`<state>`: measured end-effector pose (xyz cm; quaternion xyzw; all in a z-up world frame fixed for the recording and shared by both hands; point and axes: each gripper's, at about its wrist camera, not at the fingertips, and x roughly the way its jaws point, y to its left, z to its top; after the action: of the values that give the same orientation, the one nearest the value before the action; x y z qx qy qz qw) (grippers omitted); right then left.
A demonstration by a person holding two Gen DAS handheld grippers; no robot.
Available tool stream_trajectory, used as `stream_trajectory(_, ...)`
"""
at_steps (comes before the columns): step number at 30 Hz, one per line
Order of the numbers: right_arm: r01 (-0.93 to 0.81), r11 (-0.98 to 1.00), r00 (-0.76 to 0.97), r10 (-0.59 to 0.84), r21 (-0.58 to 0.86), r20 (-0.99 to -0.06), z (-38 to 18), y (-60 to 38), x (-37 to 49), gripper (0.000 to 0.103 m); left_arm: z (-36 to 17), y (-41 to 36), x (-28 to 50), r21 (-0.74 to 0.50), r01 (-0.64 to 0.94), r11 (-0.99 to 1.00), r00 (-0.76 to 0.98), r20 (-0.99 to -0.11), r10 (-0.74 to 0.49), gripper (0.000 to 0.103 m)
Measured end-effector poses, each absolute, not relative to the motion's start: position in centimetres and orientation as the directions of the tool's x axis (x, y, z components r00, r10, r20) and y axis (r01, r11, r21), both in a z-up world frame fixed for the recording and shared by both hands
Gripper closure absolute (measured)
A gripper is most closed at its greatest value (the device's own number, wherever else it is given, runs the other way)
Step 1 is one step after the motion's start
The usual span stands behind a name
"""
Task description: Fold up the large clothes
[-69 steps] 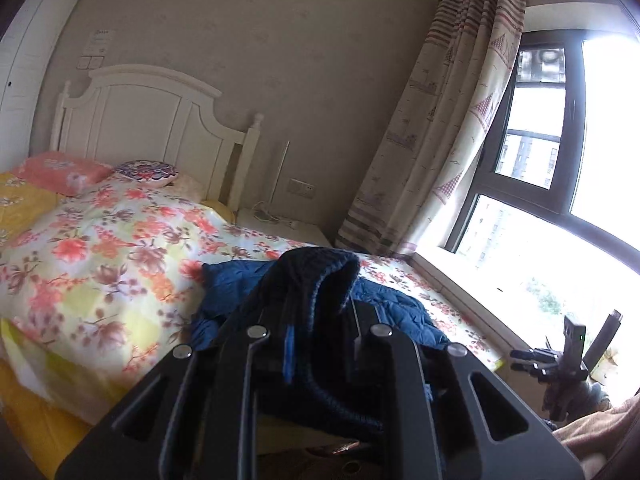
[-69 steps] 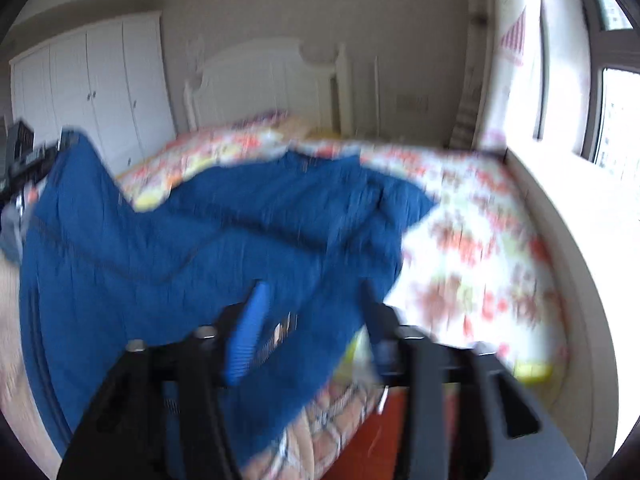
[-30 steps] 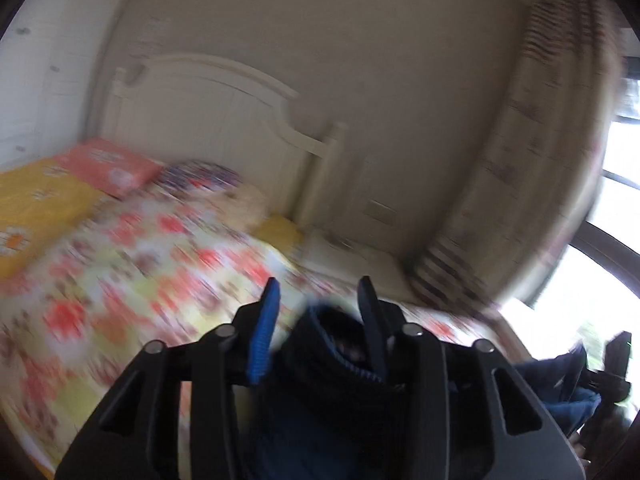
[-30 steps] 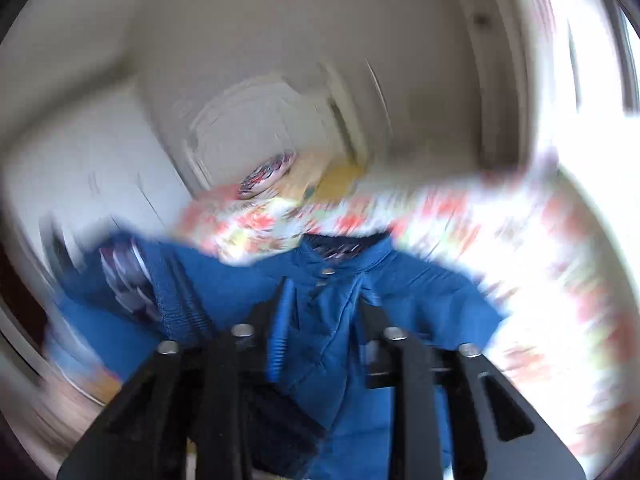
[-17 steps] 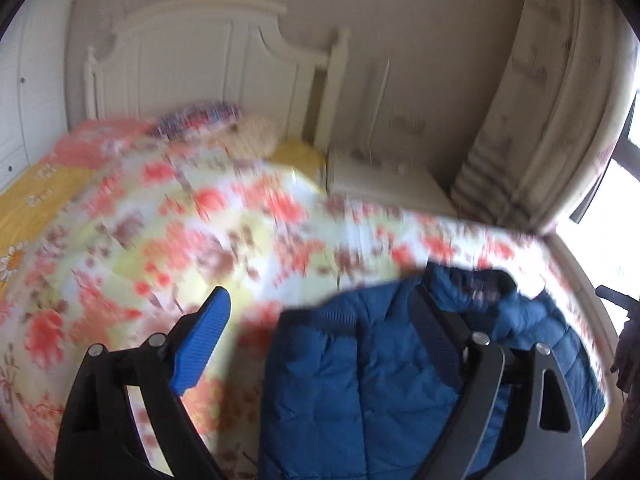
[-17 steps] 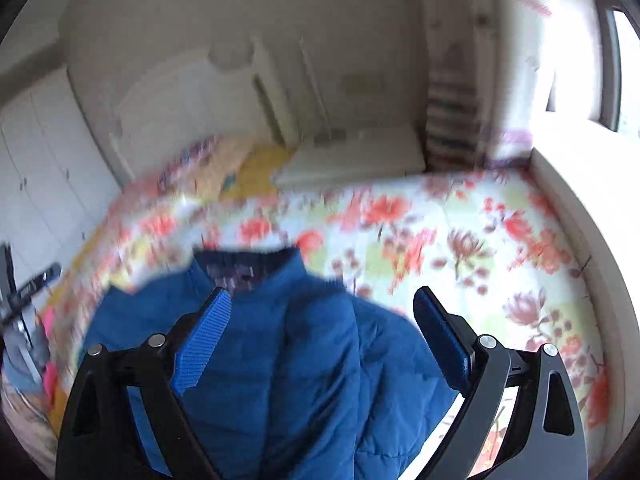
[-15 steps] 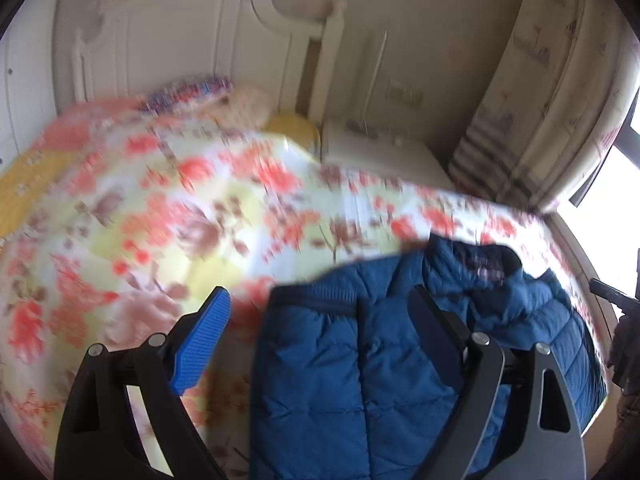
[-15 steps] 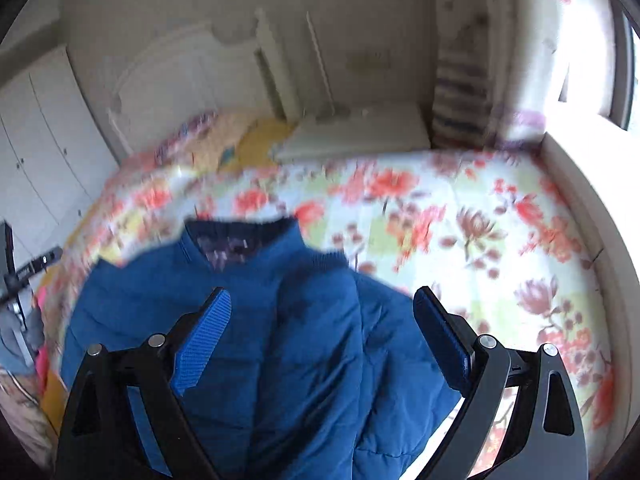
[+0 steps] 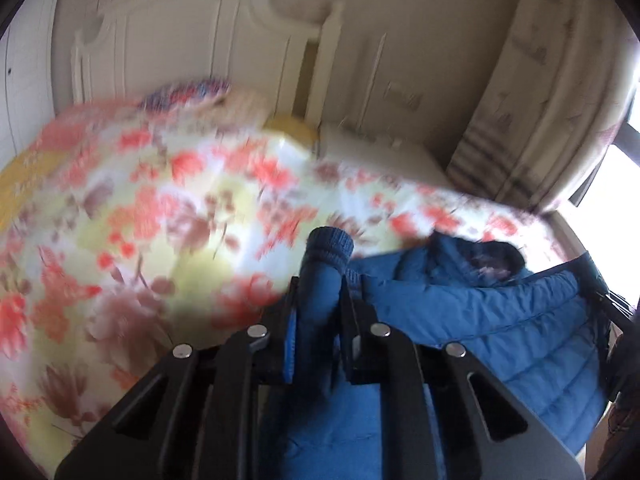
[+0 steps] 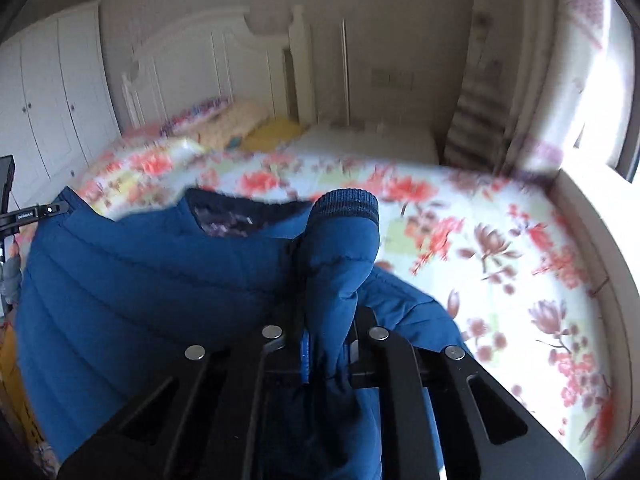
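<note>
My blue puffer jacket [image 10: 132, 288] lies spread on the bed's floral quilt [image 10: 500, 248]. My left hand-held gripper [image 9: 318, 320] pinches one sleeve [image 9: 320, 280]; my right hand-held gripper [image 10: 326, 340] clamps the other sleeve [image 10: 344, 248], each just below its ribbed cuff.

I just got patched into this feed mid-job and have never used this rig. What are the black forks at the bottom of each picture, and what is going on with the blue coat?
No robot arm here: a person holds a two-finger gripper in each hand, each with a fisheye camera looking along its fingers. The black forks are those grippers.

One view shows the left gripper shut on a sleeve of the blue padded jacket. The other shows the right gripper shut on the other sleeve, its knit cuff pointing away from the camera.

The jacket's body lies on the flowered bedspread. Behind are a white headboard, pillows and a curtain.
</note>
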<state>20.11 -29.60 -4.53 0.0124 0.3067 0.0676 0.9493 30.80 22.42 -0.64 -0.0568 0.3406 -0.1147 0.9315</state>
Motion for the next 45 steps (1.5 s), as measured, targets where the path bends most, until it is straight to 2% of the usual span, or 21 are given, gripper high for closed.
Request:
stream_trajectory(4,-0.072,0.992,0.850,0.114,0.101,-0.514,-0.7,-31.2,19.1,0.092,4.6,19.9,31.6,-0.127,0.225,0.966,0.787,-0.562,-0.257,0.087)
stream_trajectory(7,0.011,0.989,0.836,0.071,0.145,-0.545,-0.2,-33.0,22.3,0.092,5.3,17.9,36.6,-0.078,0.200,0.977,0.773,-0.599,-0.206,0.086)
stream_trajectory(10,0.092,0.987,0.748,0.017,0.129,-0.664,-4.5,-33.2,27.9,0.091,1.6,16.2,42.3,-0.068,0.156,0.985,0.709,-0.687,-0.159,0.086)
stream_trajectory(13,0.143,0.984,0.619,-0.003,0.108,-0.786,-10.7,-33.1,31.3,0.086,-6.3,15.0,46.2,0.023,0.103,0.994,0.618,-0.785,-0.045,0.081)
stream_trajectory(15,0.156,0.979,0.618,0.009,0.134,-0.786,-10.8,-33.5,31.5,0.085,-9.4,15.3,46.8,0.010,0.073,0.997,0.565,-0.825,-0.033,0.075)
stream_trajectory(17,0.152,0.978,0.618,0.021,0.145,-0.786,-11.0,-33.7,31.3,0.084,-8.9,16.0,46.6,-0.018,0.056,0.998,0.584,-0.810,-0.047,0.070)
stream_trajectory(19,0.162,0.971,0.618,0.039,0.175,-0.785,-11.3,-34.3,31.4,0.083,-9.3,16.4,46.7,-0.016,0.037,0.999,0.572,-0.820,-0.035,0.055)
stream_trajectory(21,0.173,0.964,0.622,0.050,0.200,-0.781,-11.5,-34.8,31.3,0.083,-9.5,17.0,46.7,-0.037,0.007,0.999,0.565,-0.824,-0.034,0.046)
stream_trajectory(25,0.173,0.965,0.625,0.047,0.196,-0.779,-11.4,-34.8,31.2,0.082,-9.6,18.1,46.6,-0.099,-0.010,0.995,0.565,-0.821,-0.076,0.044)
stream_trajectory(30,0.134,0.985,0.614,0.007,0.112,-0.789,-11.7,-33.9,32.3,0.081,-10.1,20.6,45.7,-0.230,-0.080,0.970,0.562,-0.814,-0.147,0.038)
stream_trajectory(36,0.075,0.989,0.617,0.057,0.131,-0.785,-11.9,-34.4,33.5,0.080,-9.7,20.8,43.3,-0.220,-0.139,0.966,0.597,-0.797,-0.096,0.038)
stream_trajectory(40,0.074,0.989,0.619,0.057,0.130,-0.783,-11.9,-34.3,33.5,0.079,-8.6,21.2,42.0,-0.240,-0.149,0.959,0.659,-0.747,-0.084,0.037)
stream_trajectory(42,0.075,0.989,0.612,0.052,0.124,-0.789,-11.8,-34.3,33.4,0.078,-8.0,21.2,41.5,-0.250,-0.129,0.960,0.685,-0.722,-0.096,0.032)
stream_trajectory(45,0.061,0.996,0.647,0.016,0.072,-0.762,-10.5,-33.4,32.4,0.081,-6.6,21.2,40.6,-0.233,-0.122,0.965,0.721,-0.689,-0.075,0.031)
